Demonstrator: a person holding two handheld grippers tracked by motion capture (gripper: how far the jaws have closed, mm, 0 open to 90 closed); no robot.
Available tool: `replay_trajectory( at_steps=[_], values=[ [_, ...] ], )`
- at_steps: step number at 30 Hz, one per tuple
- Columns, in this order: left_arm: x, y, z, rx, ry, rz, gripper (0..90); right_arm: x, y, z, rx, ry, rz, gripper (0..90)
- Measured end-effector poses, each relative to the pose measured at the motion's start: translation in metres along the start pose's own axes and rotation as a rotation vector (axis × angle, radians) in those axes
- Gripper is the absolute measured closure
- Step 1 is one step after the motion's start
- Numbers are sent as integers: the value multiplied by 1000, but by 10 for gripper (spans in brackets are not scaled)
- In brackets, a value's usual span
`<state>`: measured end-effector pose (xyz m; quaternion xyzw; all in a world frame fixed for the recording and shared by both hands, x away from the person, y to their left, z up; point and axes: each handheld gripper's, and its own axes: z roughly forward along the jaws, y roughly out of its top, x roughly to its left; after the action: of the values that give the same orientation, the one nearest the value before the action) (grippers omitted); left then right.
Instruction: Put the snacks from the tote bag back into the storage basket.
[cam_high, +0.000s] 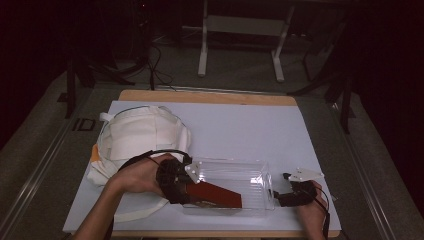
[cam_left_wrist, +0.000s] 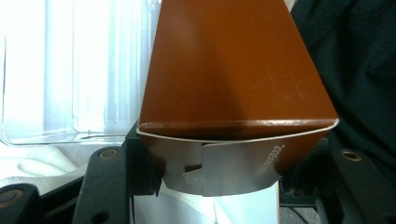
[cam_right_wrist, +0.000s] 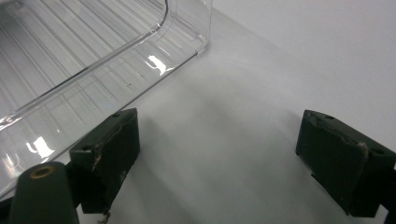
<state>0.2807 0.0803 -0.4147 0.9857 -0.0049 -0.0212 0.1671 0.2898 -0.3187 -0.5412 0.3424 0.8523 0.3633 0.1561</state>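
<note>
High view: the left tool (cam_high: 186, 189) grips a brown box (cam_high: 215, 195) lying in the clear bin (cam_high: 252, 167) on the worktop (cam_high: 240, 125), its long axis along the bin, pointing right toward the right tool (cam_high: 282, 192). A cloth bag (cam_high: 135, 135) lies left.

Left gripper view: the box (cam_left_wrist: 233, 65) sits between the jaws, its flap end nearest.

Right gripper view: the right tool (cam_right_wrist: 219, 158) is released, jaws wide beside the bin (cam_right_wrist: 70, 60).
</note>
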Motion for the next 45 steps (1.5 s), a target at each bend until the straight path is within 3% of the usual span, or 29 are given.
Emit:
replay_trajectory(
  at_steps=[10, 16, 29, 35, 45],
  values=[
    [-1, 8, 5, -10, 25, 23, 421, 0, 0, 0, 0, 0, 0, 135],
    [-4, 12, 9, 32, 38, 38, 416, 0, 0, 0, 0, 0, 0, 135],
    [-5, 18, 14, 43, 44, 42, 412, 0, 0, 0, 0, 0, -1, 135],
    [-5, 23, 17, 42, 42, 41, 411, 0, 0, 0, 0, 0, 0, 135],
    [-5, 24, 17, 39, 1, 7, 394, 0, 0, 0, 0, 0, -1, 135]
  ],
)
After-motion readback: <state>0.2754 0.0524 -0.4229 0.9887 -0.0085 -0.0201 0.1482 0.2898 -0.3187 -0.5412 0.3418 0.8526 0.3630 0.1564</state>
